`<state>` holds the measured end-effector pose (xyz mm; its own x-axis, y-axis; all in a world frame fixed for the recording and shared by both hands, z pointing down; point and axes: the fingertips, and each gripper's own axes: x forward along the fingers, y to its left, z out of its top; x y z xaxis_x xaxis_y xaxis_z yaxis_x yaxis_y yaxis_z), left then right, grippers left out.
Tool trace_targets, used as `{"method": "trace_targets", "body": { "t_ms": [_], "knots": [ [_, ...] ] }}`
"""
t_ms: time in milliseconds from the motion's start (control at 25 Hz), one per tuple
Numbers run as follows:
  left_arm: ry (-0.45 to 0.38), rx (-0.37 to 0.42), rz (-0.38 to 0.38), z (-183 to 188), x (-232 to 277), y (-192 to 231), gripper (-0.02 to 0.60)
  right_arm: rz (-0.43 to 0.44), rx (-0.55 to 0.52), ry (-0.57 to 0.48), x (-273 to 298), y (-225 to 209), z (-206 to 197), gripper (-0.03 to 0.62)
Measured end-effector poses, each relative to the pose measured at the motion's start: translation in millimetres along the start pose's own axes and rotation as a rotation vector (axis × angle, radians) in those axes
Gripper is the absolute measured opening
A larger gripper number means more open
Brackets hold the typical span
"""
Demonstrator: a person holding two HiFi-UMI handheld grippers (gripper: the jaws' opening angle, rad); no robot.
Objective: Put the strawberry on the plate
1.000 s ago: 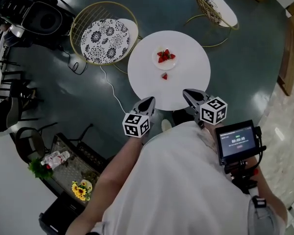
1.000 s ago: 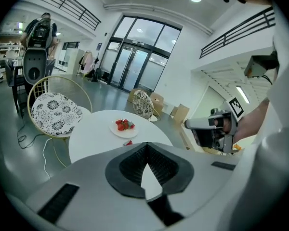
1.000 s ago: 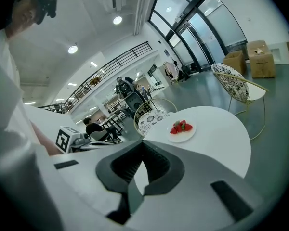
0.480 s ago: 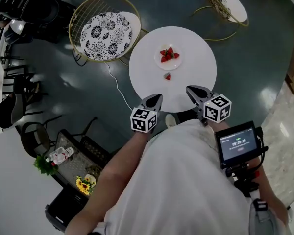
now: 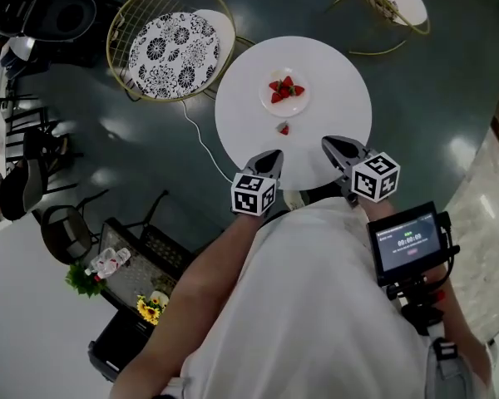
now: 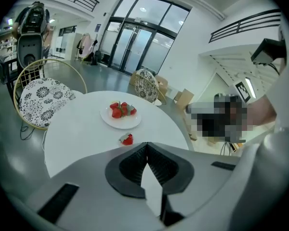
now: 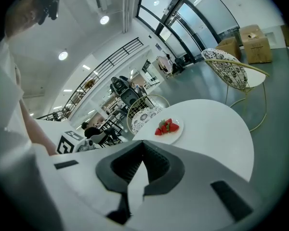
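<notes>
On a dark floor [image 5: 432,98], a round white table [image 5: 333,73]. Beside its far-left edge, a wire chair [image 5: 125,23] with a black-and-white patterned cushion [image 5: 170,44]. Over the table's near edge, the left claw [image 5: 271,160] and the right claw [image 5: 334,146], side by side and apart, both pointed toward the middle of the table. Left claw closed tight, gripping nothing. Right claw likewise closed, with nothing held. Past the table's centre, a small white plate [image 5: 284,111] carrying a few red strawberries [image 5: 285,89]. Between plate and claws, one loose strawberry [image 5: 284,129] lying on the bare tabletop, just short of the plate's rim, touching neither claw.
</notes>
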<state>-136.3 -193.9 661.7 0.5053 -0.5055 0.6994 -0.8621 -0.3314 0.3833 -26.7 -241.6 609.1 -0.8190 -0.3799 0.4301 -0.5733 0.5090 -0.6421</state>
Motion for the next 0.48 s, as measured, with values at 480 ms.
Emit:
{"method": "trace_targets", "body": {
  "t_ms": [480],
  "knots": [
    [0.091,0.026,0.02,-2.1,42.6,14.1,0.008,-0.03,0.05,0.002,2.6,-34.4,-1.2,0.006]
  ]
}}
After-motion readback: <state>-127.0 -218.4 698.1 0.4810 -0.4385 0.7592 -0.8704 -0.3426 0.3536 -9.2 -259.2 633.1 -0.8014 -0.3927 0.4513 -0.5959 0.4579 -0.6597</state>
